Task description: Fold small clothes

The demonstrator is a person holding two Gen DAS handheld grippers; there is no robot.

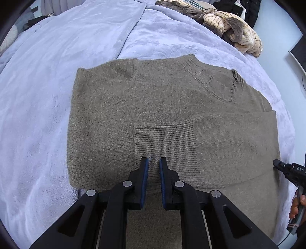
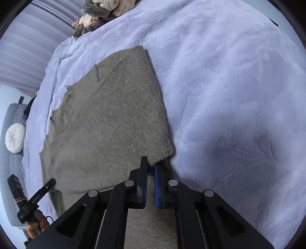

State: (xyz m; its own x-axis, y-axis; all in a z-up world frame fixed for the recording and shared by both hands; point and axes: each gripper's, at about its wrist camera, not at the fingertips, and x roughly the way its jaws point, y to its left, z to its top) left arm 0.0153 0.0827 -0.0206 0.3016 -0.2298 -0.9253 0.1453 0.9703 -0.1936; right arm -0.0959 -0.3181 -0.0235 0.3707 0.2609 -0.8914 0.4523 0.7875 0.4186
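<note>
An olive-brown knit sweater (image 1: 153, 95) (image 2: 105, 115) lies flat on a lavender blanket (image 1: 47, 95) (image 2: 229, 95), collar (image 1: 216, 80) at the far side. Both sides are folded in, and one sleeve lies across the body with its ribbed cuff (image 1: 164, 141) in the middle. My left gripper (image 1: 154, 160) hovers over that cuff, its blue pads a narrow gap apart with nothing pinched. My right gripper (image 2: 151, 162) is shut on the near corner of the sweater's folded right edge. Each gripper shows at the edge of the other's view (image 1: 277, 164) (image 2: 51, 182), held in a hand.
A pile of striped and brown clothes (image 1: 229, 24) (image 2: 99, 13) sits at the far end of the bed. A white round cushion (image 2: 15, 138) rests on a grey padded edge beyond the blanket. Bare blanket spreads out on both sides of the sweater.
</note>
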